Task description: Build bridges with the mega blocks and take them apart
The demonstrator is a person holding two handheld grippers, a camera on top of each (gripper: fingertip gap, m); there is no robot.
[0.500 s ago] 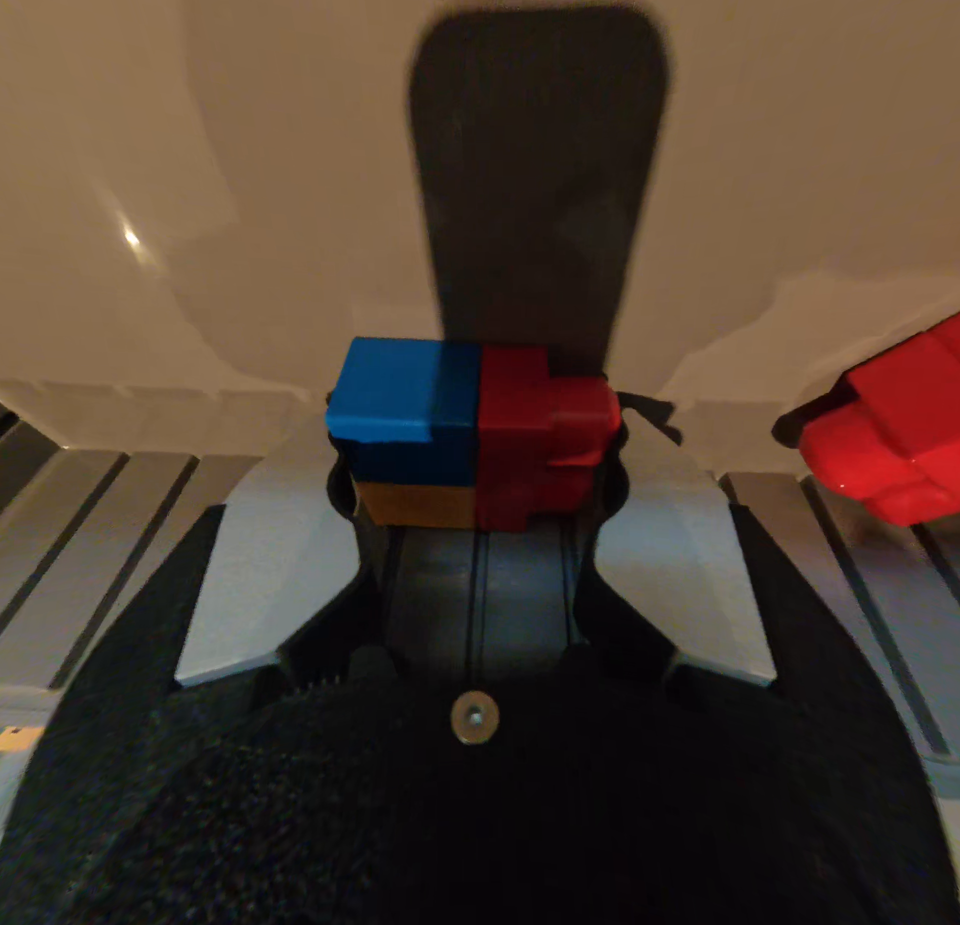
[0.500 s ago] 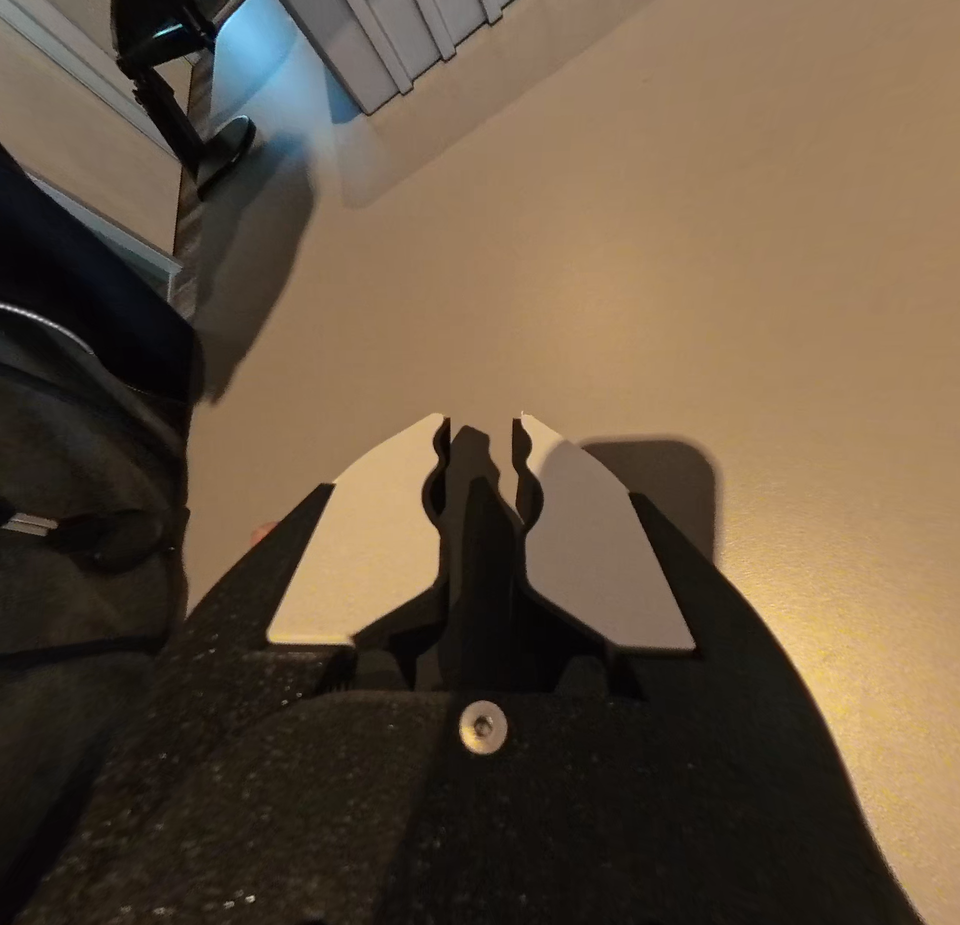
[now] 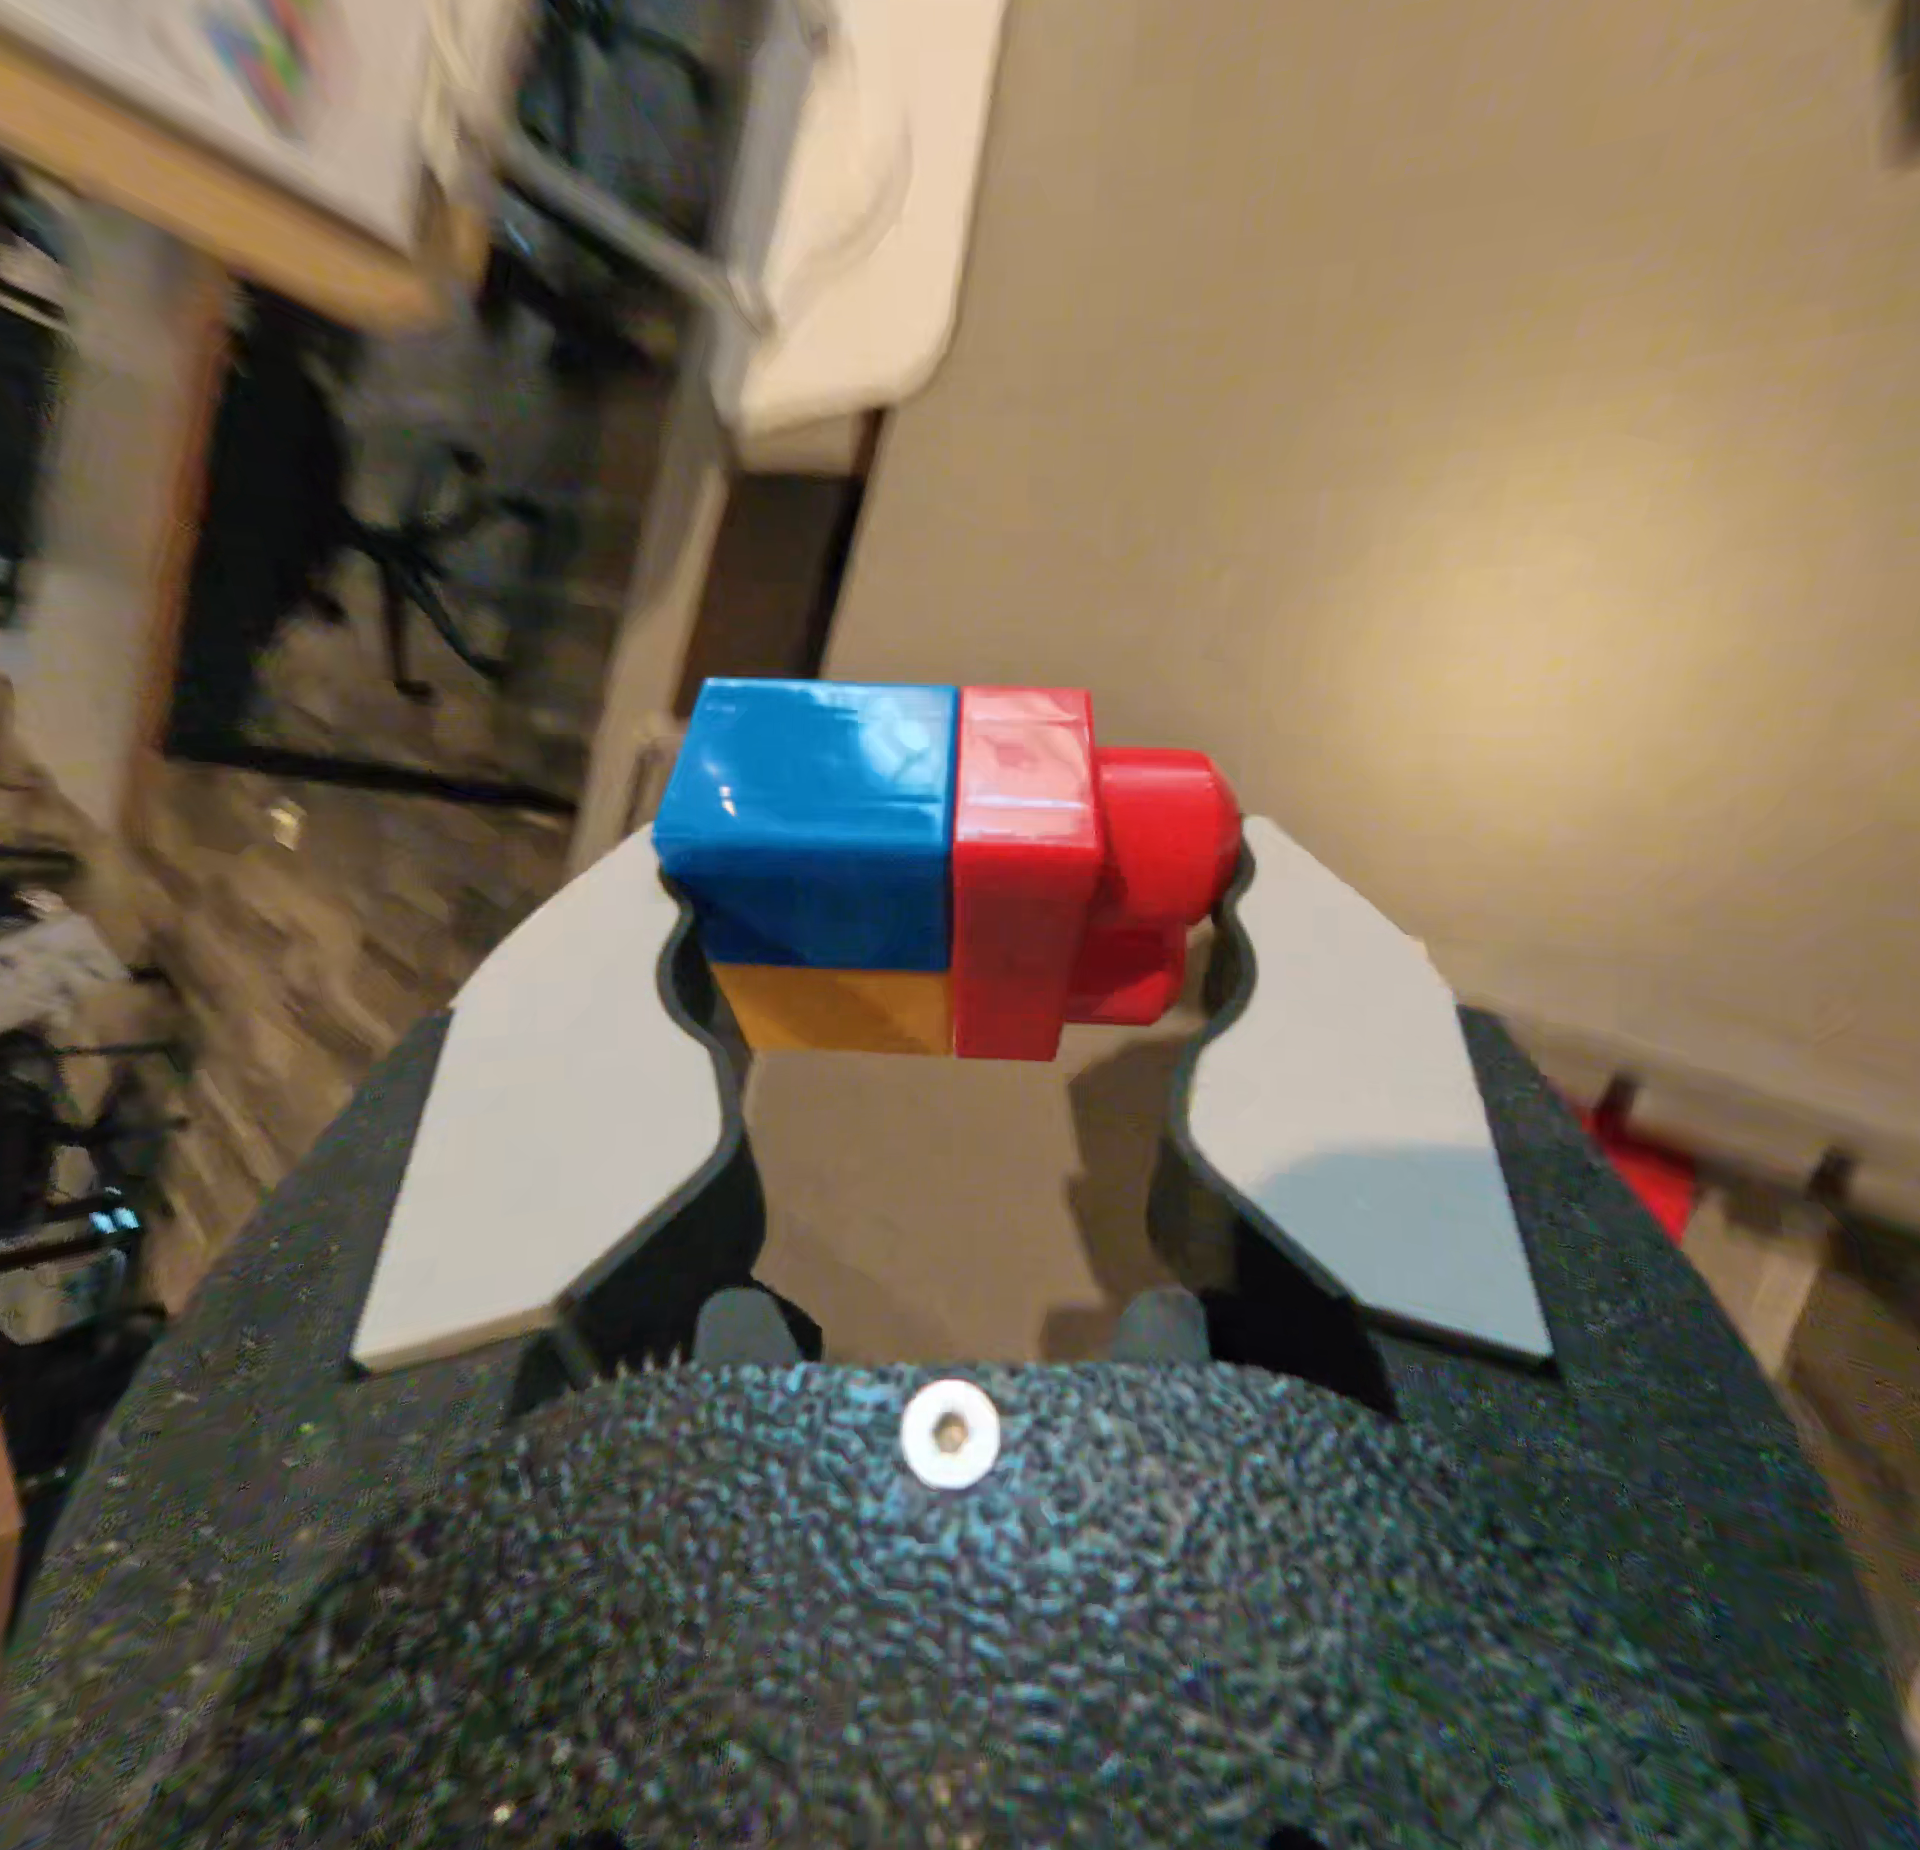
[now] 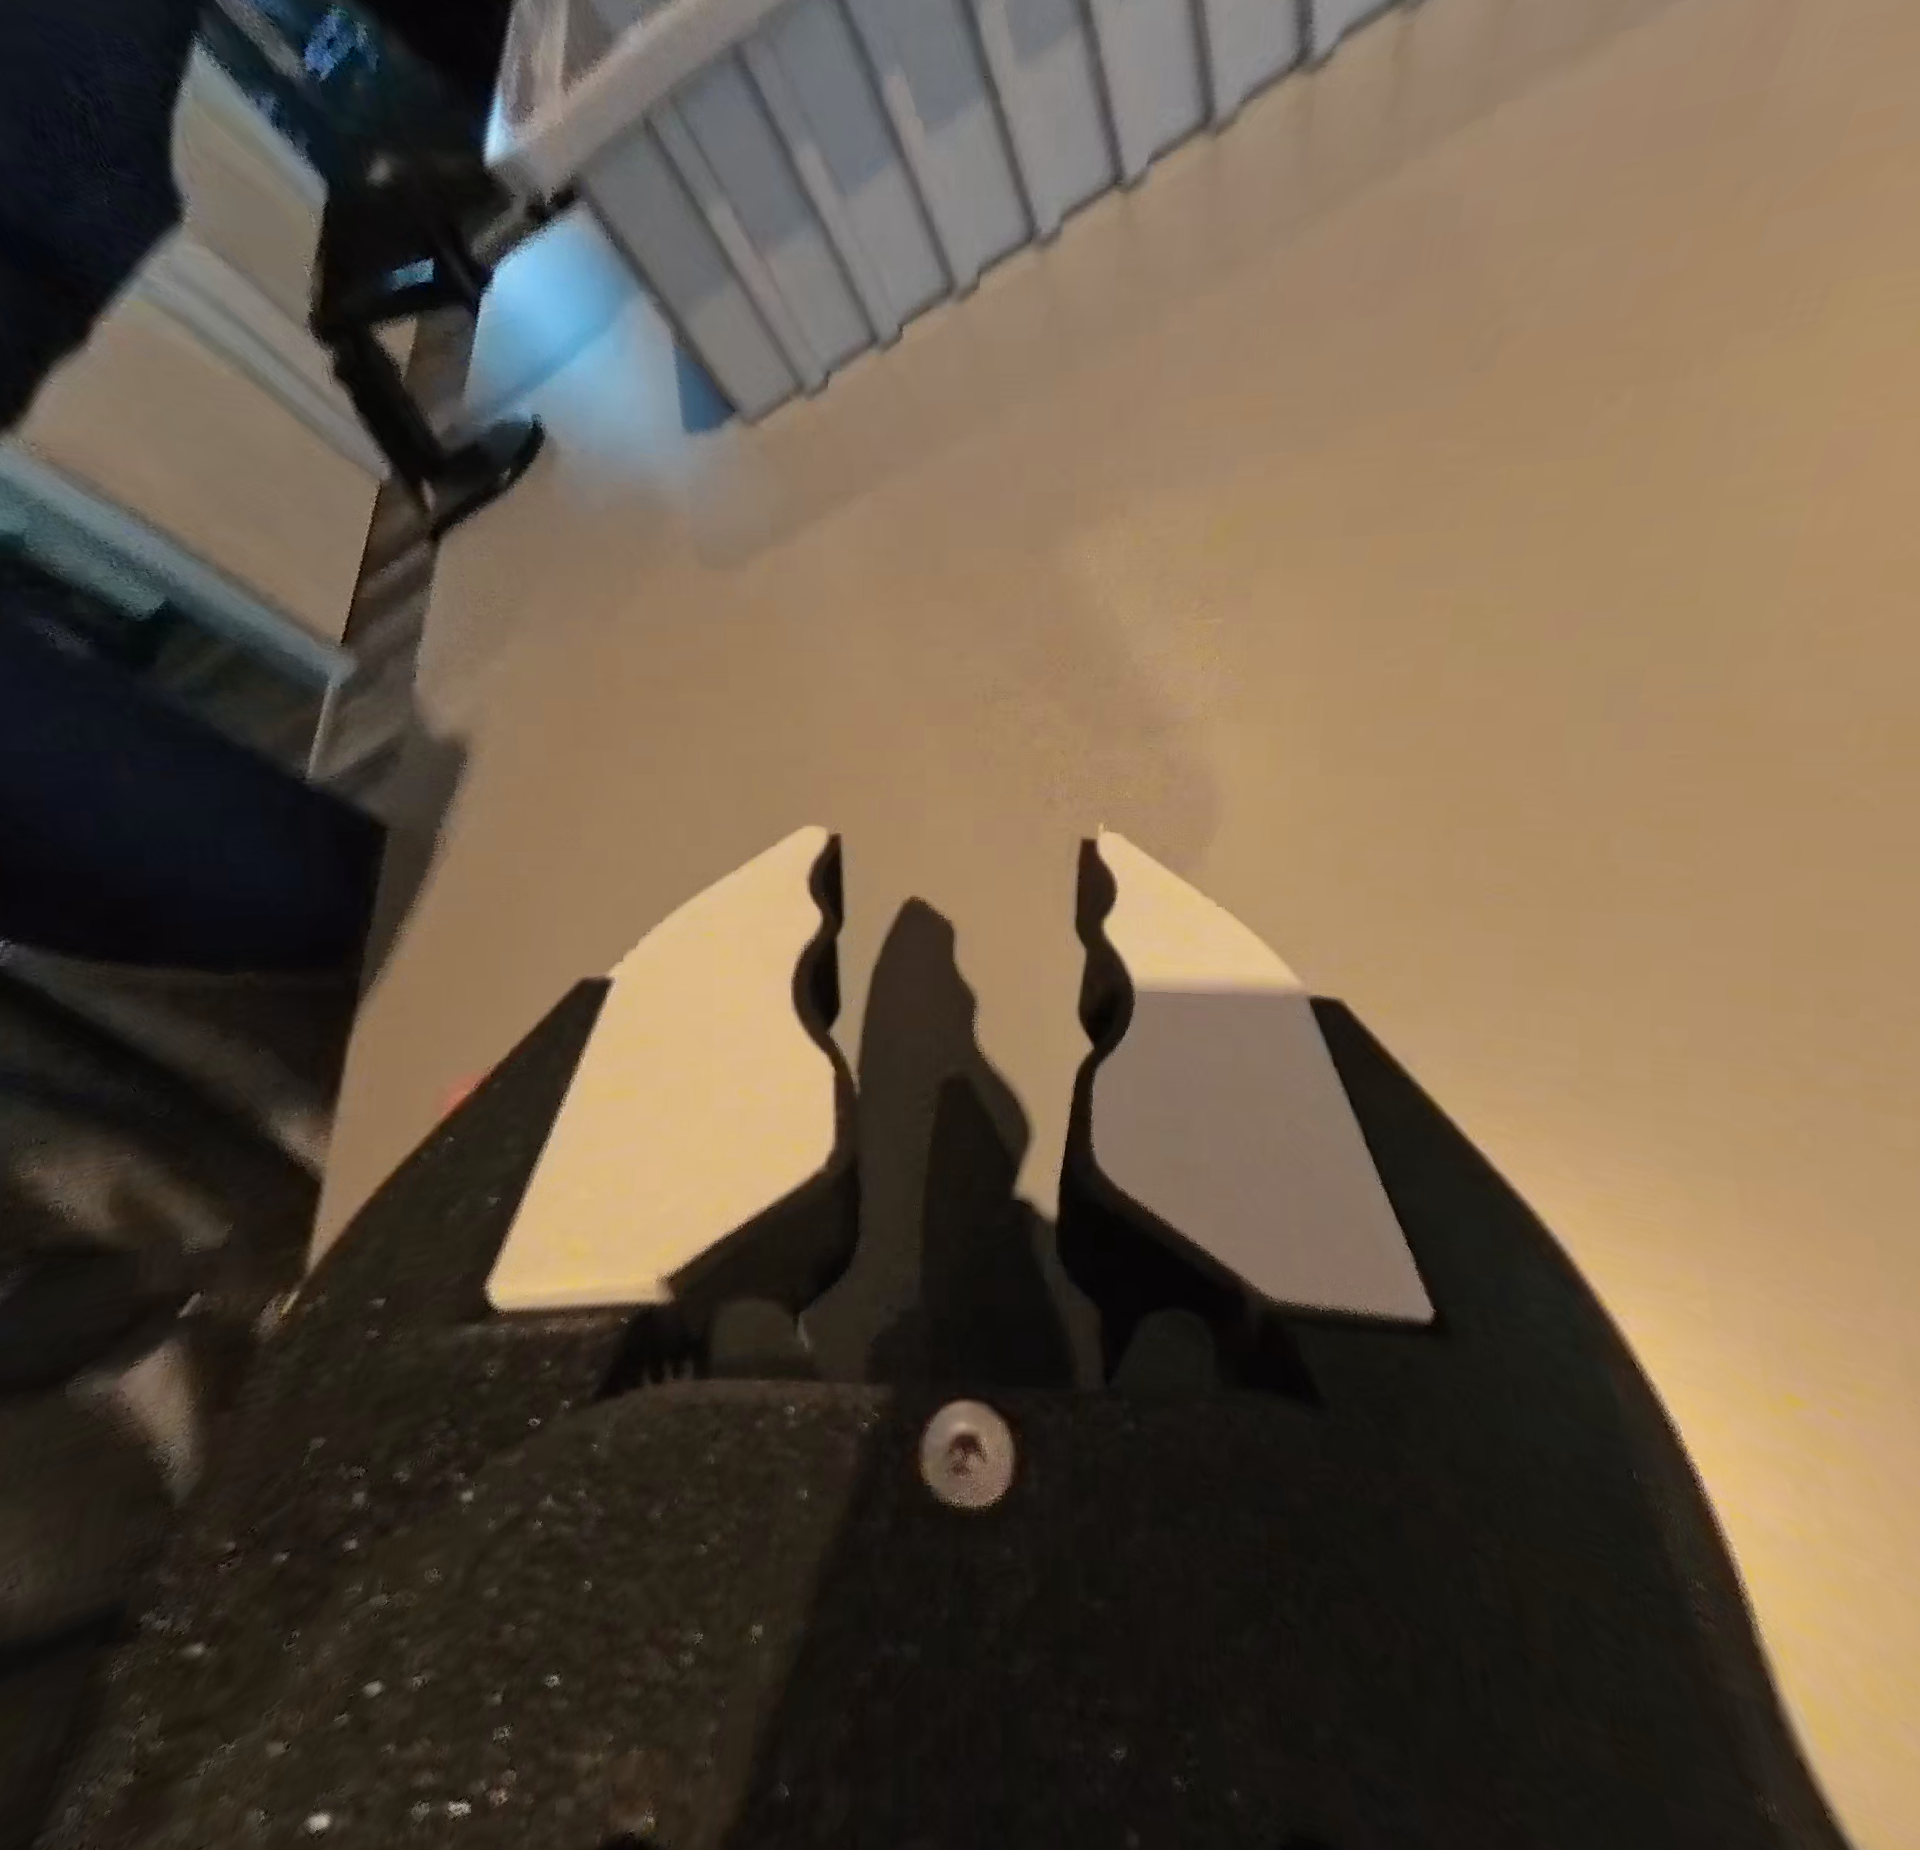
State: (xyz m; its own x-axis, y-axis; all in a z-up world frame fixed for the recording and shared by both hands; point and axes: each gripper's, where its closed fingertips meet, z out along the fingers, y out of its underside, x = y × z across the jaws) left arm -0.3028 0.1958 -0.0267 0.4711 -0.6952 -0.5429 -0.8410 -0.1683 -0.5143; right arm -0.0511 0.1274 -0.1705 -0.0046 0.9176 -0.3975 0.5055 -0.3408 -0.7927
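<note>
The left gripper (image 3: 951, 886) is clamped on a small cluster of 3 joined blocks, held right at its fingertips and lifted clear of the beige table (image 3: 1455, 450). The blue block (image 3: 810, 813) sits against the left finger (image 3: 561, 1094), with the orange block (image 3: 842, 1005) pressed to its underside, nearer the gripper body. The red block (image 3: 1023, 865) is joined to the right side of both, and its rounded studs point sideways into the right finger (image 3: 1351, 1104), touching it. Low and to the right of this gripper, past its right finger, a second red piece (image 3: 1642, 1166) shows behind the slotted rim of a pale basket (image 3: 1766, 1156); its shape is too blurred to tell. Farther ahead and to the left, beyond the table edge, lie a dark floor, a black chair base (image 3: 416, 574) and a white folded cloth or cushion (image 3: 862, 242), all smeared by motion blur.

The right gripper (image 4: 961, 850) holds nothing: its 2 fingers stand a narrow gap apart, with only the bare table (image 4: 1351, 605) and the gripper's own dark shadow (image 4: 914, 1031) between them. It hangs just above the tabletop. Close on its left, at the table edge, a small red spot (image 4: 462, 1088) peeks out beside the left finger; what it is cannot be told. Further left a person's dark clothing (image 4: 156, 865) fills the frame edge. Well ahead and slightly left, a white basket with slatted sides (image 4: 883, 169) rests on the table, and left of that basket a black stand (image 4: 405, 273) rises from the floor.
</note>
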